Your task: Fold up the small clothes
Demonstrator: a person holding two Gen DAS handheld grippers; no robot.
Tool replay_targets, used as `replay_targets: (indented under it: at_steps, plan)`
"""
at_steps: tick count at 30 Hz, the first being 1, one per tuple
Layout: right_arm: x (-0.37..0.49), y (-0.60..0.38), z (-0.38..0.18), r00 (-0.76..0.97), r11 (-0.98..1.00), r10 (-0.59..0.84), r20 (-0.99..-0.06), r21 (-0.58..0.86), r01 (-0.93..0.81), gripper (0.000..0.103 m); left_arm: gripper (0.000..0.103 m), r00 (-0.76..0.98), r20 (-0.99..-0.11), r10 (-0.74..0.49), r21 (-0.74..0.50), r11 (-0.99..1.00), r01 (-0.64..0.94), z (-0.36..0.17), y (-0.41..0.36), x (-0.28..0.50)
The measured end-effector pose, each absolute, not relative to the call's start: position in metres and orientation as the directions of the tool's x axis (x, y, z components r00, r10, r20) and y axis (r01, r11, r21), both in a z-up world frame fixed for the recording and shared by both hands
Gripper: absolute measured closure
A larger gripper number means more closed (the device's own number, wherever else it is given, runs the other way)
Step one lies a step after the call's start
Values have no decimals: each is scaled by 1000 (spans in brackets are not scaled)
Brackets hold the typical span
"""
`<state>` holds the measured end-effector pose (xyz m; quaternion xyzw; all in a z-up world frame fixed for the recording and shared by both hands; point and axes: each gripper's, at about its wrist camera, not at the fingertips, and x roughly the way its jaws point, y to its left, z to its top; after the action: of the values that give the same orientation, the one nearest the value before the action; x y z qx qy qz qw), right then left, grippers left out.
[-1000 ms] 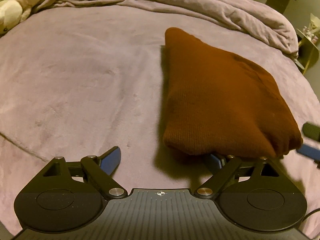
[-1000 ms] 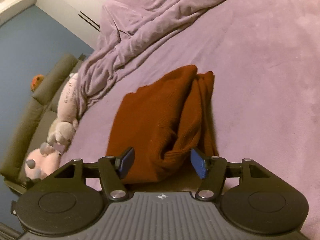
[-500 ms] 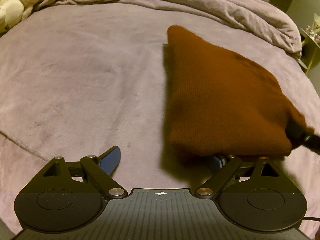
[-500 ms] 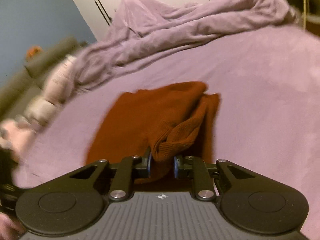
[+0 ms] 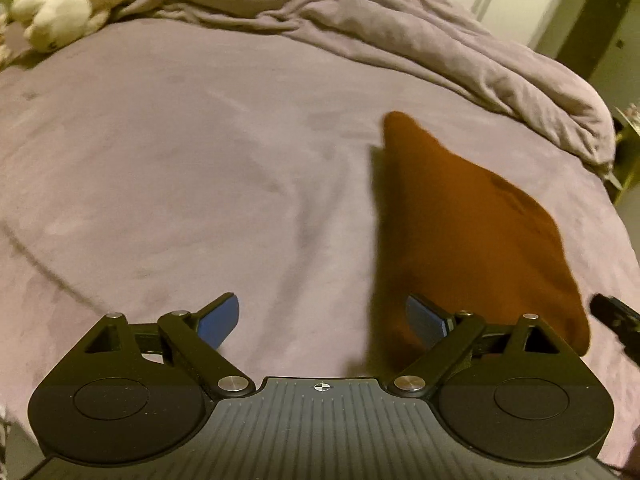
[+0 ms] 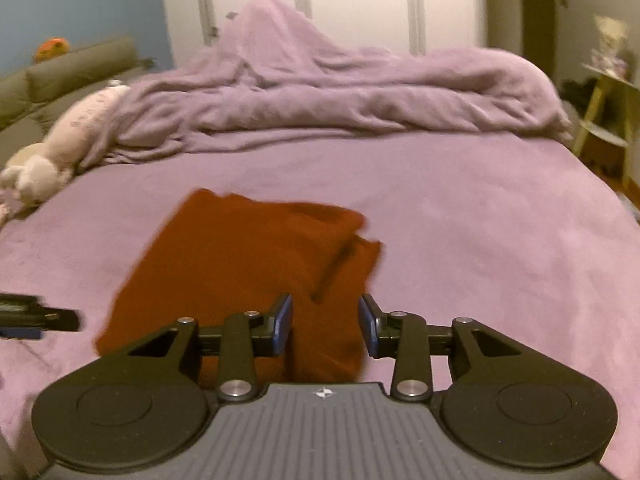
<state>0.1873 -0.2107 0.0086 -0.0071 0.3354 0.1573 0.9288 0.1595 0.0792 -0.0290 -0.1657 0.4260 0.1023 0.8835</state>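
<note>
Showing only in right wrist view: orange toy (image 6: 51, 48) on headboard (image 6: 76, 70).

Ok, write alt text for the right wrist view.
A folded rust-brown garment lies on a purple bedspread, just beyond the right tool, whose blue-padded jaws have just been opening and grip nothing. A rumpled purple duvet and a pale plush toy lie behind.

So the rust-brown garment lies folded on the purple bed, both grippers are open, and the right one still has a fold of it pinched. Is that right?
Not quite: the right gripper pinches nothing. In the right wrist view its fingers stand apart, having just been opening, with the rust-brown garment lying loose beneath them on the purple bed. The left gripper is open too.
</note>
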Motion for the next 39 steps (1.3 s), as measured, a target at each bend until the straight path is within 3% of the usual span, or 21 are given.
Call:
replay_targets:
  at_steps: [3, 8, 11, 18, 22, 26, 30, 33, 36, 39]
  plan:
    - [188, -188, 4, 718, 929, 293, -631, 12, -369, 68, 7, 598, -800, 50, -170, 937, -305, -39, 65, 178]
    - [203, -171, -31, 714, 906, 176, -678, -172, -386, 67, 2, 561, -826, 55, -131, 949, -286, -52, 61, 193]
    - [210, -175, -36, 701, 911, 163, -694, -166, -376, 57, 3, 563, -823, 77, -100, 955, -278, -44, 60, 191]
    - [223, -162, -4, 755, 912, 171, -633, -188, -364, 58, 5, 609, -787, 102, -89, 957, -275, -30, 52, 213]
    - [250, -152, -30, 722, 885, 95, -686, -274, -377, 56, 1, 588, -804, 92, -85, 960, -266, -42, 46, 225]
    - [253, -155, -39, 732, 881, 80, -676, -295, -370, 50, 0, 590, -802, 88, -81, 964, -254, -48, 48, 228]
    - [254, -157, -38, 735, 885, 59, -676, -306, -352, 39, 0, 564, -825, 36, -173, 934, -313, -45, 64, 224]
    - [239, -171, -21, 701, 923, 101, -706, -197, -331, 33, 0, 578, -815, 39, -162, 943, -292, -33, 67, 197]
    - [207, -192, -7, 666, 952, 132, -734, -94, -292, 7, 0, 575, -816, 57, -122, 956, -268, -32, 61, 165]
    - [173, -203, -11, 590, 952, 158, -791, -37, -304, 4, 0, 524, -851, 24, -122, 963, -242, -43, 51, 140]
